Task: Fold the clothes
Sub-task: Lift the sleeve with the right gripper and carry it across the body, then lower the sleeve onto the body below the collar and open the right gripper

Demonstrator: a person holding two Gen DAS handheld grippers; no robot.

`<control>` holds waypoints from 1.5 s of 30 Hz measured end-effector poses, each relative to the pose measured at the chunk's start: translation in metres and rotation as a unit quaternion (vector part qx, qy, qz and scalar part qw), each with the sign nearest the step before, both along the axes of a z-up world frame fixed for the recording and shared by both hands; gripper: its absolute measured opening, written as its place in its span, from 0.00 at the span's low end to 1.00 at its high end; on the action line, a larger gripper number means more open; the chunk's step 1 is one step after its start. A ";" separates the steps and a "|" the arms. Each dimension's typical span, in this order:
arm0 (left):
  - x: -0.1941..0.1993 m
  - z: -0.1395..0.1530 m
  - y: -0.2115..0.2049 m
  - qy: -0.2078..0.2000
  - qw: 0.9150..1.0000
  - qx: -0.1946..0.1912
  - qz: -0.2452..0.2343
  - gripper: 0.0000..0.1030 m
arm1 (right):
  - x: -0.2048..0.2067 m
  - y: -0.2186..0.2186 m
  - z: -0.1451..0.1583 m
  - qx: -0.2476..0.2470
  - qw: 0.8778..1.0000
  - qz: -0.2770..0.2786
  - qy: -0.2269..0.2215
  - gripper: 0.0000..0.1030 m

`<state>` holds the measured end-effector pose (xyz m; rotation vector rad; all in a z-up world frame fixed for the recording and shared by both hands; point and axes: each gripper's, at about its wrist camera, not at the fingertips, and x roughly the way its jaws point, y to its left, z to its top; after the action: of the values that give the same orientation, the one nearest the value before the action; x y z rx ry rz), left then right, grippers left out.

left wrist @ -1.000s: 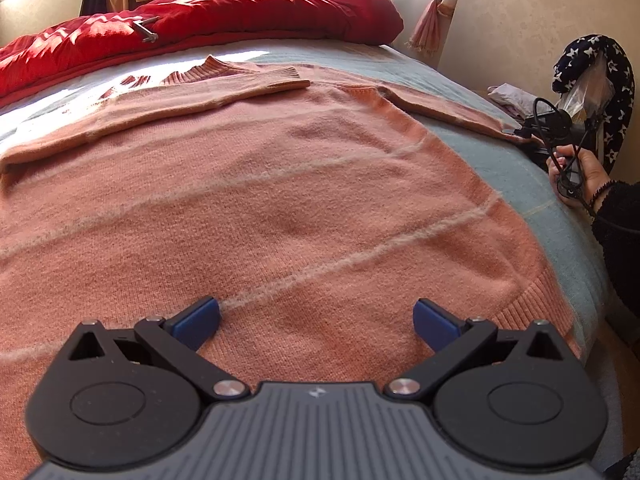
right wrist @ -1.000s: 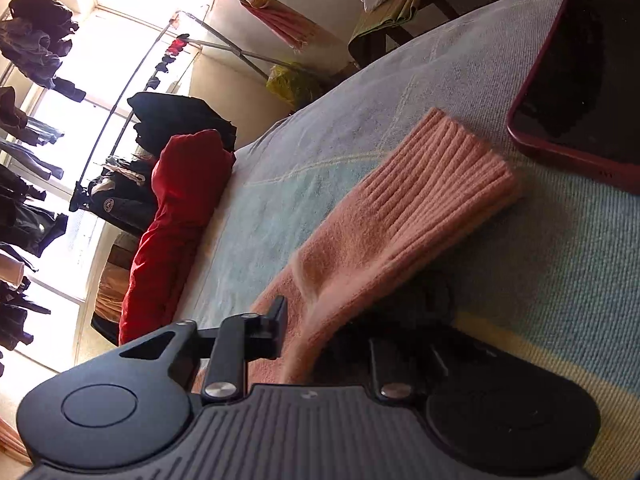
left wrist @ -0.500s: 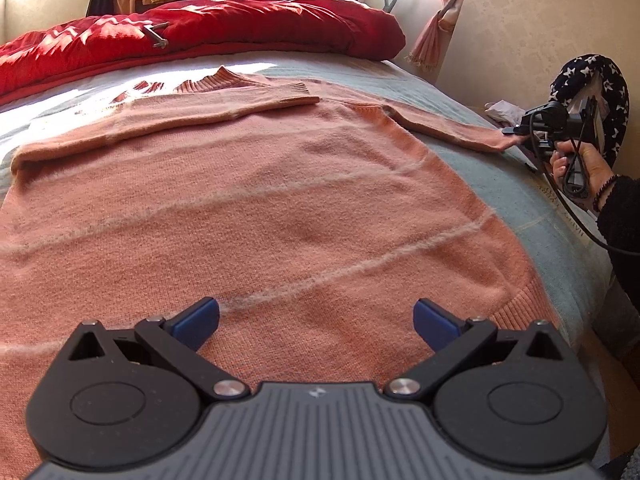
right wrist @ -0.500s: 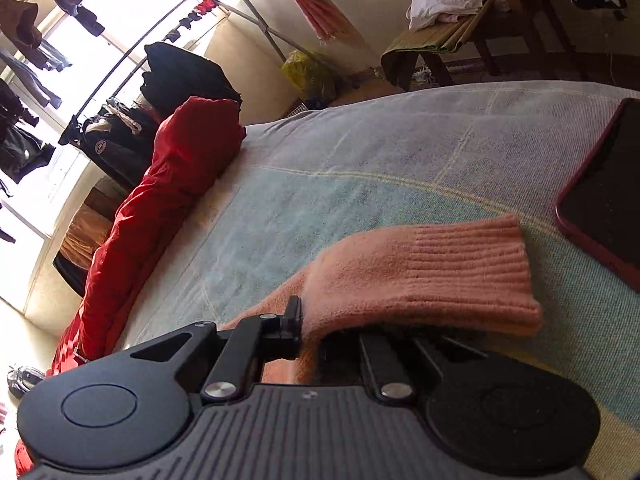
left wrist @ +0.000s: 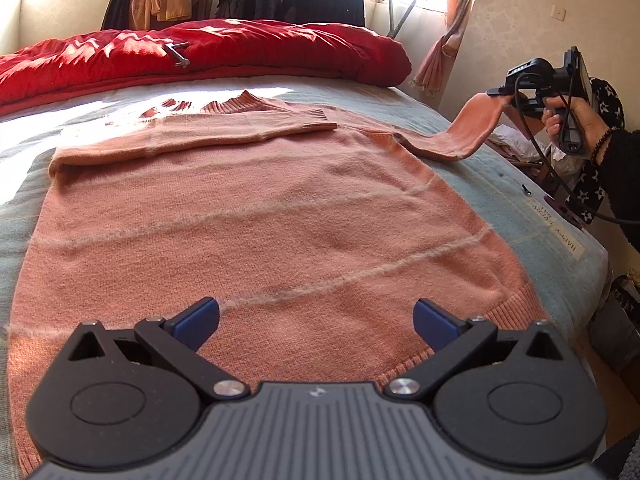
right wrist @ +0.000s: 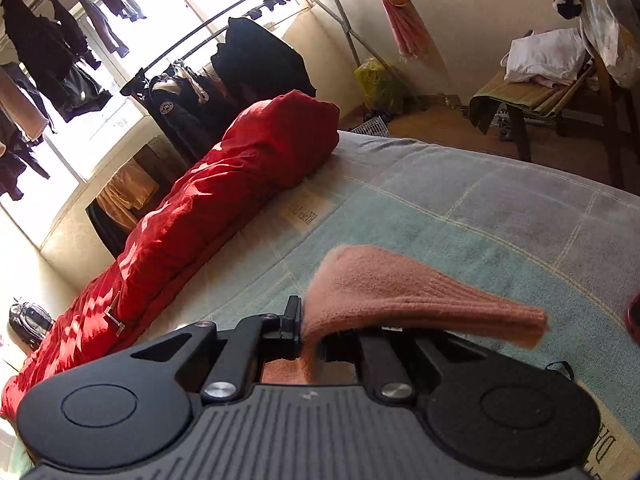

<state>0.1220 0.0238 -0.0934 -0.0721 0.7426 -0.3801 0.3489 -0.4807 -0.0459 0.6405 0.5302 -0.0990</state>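
Observation:
A salmon-pink knit sweater (left wrist: 256,220) with thin pale stripes lies flat on the bed. Its left sleeve (left wrist: 192,136) is folded across the chest. My left gripper (left wrist: 316,324) hovers open above the sweater's hem, nothing between its blue pads. The right sleeve (left wrist: 468,132) rises off the bed at the far right, its end pinched in my right gripper (left wrist: 500,92), held by a hand. In the right wrist view the right gripper (right wrist: 310,332) is shut on the sleeve's ribbed cuff (right wrist: 400,292), which drapes over its right finger.
A red duvet (left wrist: 208,52) lies bunched along the far side of the bed (left wrist: 520,196). Clothes hang on a rack (right wrist: 224,60) by the window. A chair with laundry (right wrist: 540,72) stands beyond the bed. A dark phone edge (right wrist: 634,320) shows at far right.
The right gripper has lifted the sleeve cuff off the bed and rolled upright. The left gripper has drawn back slightly along the hem, still open.

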 end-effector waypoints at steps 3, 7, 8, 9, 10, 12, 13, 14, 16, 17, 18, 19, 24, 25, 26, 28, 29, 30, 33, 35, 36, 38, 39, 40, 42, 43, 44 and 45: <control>-0.002 0.001 0.002 -0.006 1.000 -0.004 -0.001 0.99 | 0.014 0.023 0.024 -0.023 1.000 0.017 -0.008 0.09; -0.005 -0.001 0.007 -0.009 1.000 -0.008 0.000 0.99 | 0.033 0.054 0.053 -0.047 0.998 0.038 -0.018 0.09; -0.005 -0.001 0.009 -0.010 1.000 -0.010 0.000 0.99 | 0.039 0.063 0.061 -0.052 0.997 0.045 -0.023 0.09; -0.006 -0.001 0.010 -0.010 1.000 -0.013 0.000 0.99 | 0.045 0.073 0.069 -0.058 0.997 0.051 -0.027 0.09; -0.006 -0.001 0.011 -0.011 1.000 -0.015 0.002 0.99 | 0.050 0.082 0.077 -0.062 0.996 0.057 -0.031 0.09; -0.006 -0.002 0.015 -0.013 1.000 -0.018 0.006 0.99 | 0.059 0.100 0.090 -0.070 0.995 0.067 -0.038 0.09; -0.006 -0.002 0.016 -0.014 1.000 -0.020 0.007 0.99 | 0.064 0.109 0.096 -0.074 0.994 0.072 -0.041 0.09; -0.006 -0.002 0.018 -0.014 1.000 -0.022 0.009 0.99 | 0.067 0.118 0.100 -0.078 0.993 0.077 -0.043 0.09; -0.007 -0.003 0.021 -0.015 1.000 -0.025 0.010 0.99 | 0.075 0.137 0.109 -0.089 0.991 0.089 -0.048 0.09; -0.007 -0.003 0.023 -0.015 0.999 -0.027 0.011 0.99 | 0.079 0.148 0.112 -0.097 0.989 0.096 -0.050 0.09; -0.007 -0.004 0.024 -0.015 0.999 -0.028 0.012 0.99 | 0.081 0.159 0.114 -0.103 0.988 0.104 -0.051 0.09; -0.007 -0.005 0.026 -0.015 0.999 -0.029 0.013 0.99 | 0.084 0.170 0.117 -0.110 0.986 0.114 -0.053 0.09; -0.008 -0.007 0.032 -0.016 0.999 -0.035 0.018 0.99 | 0.094 0.227 0.120 -0.140 0.975 0.159 -0.059 0.09; -0.008 -0.008 0.033 -0.016 0.999 -0.036 0.019 0.99 | 0.095 0.239 0.120 -0.146 0.973 0.169 -0.060 0.09; -0.009 -0.009 0.035 -0.016 0.999 -0.037 0.021 0.99 | 0.097 0.248 0.120 -0.150 0.971 0.178 -0.060 0.09; -0.010 -0.010 0.038 -0.015 0.999 -0.039 0.024 0.99 | 0.098 0.271 0.117 -0.160 0.965 0.198 -0.059 0.09; -0.010 -0.010 0.040 -0.015 0.999 -0.040 0.025 0.99 | 0.099 0.282 0.116 -0.164 0.962 0.208 -0.059 0.09; -0.010 -0.011 0.041 -0.016 0.999 -0.041 0.027 0.99 | 0.098 0.293 0.113 -0.169 0.959 0.219 -0.058 0.09; -0.011 -0.012 0.046 -0.015 0.998 -0.045 0.032 0.99 | 0.097 0.324 0.104 -0.185 0.949 0.251 -0.053 0.09; -0.011 -0.013 0.049 -0.015 0.998 -0.048 0.034 0.99 | 0.095 0.342 0.096 -0.194 0.943 0.268 -0.047 0.09; -0.011 -0.014 0.049 -0.015 0.998 -0.049 0.035 0.99 | 0.095 0.350 0.091 -0.198 0.939 0.276 -0.044 0.09; -0.012 -0.014 0.051 -0.015 0.998 -0.050 0.035 0.99 | 0.094 0.365 0.081 -0.204 0.934 0.292 -0.037 0.09; -0.013 -0.015 0.051 -0.016 0.998 -0.051 0.035 0.99 | 0.093 0.372 0.076 -0.209 0.930 0.299 -0.034 0.09; -0.013 -0.015 0.052 -0.016 0.998 -0.052 0.036 0.99 | 0.092 0.380 0.071 -0.215 0.927 0.305 -0.031 0.09; -0.013 -0.016 0.053 -0.015 0.998 -0.053 0.037 0.99 | 0.090 0.395 0.061 -0.228 0.921 0.316 -0.027 0.09; -0.014 -0.016 0.054 -0.014 0.998 -0.053 0.037 0.99 | 0.089 0.402 0.057 -0.235 0.917 0.322 -0.025 0.09; -0.014 -0.017 0.054 -0.013 0.998 -0.053 0.038 0.99 | 0.088 0.409 0.052 -0.241 0.913 0.327 -0.023 0.09; -0.014 -0.017 0.054 -0.012 0.998 -0.053 0.038 0.99 | 0.087 0.415 0.046 -0.247 0.910 0.333 -0.020 0.09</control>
<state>0.1080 0.0781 -0.1108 -0.1953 0.6929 -0.3466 0.4360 -0.0657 0.0006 -0.0576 0.6304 0.4163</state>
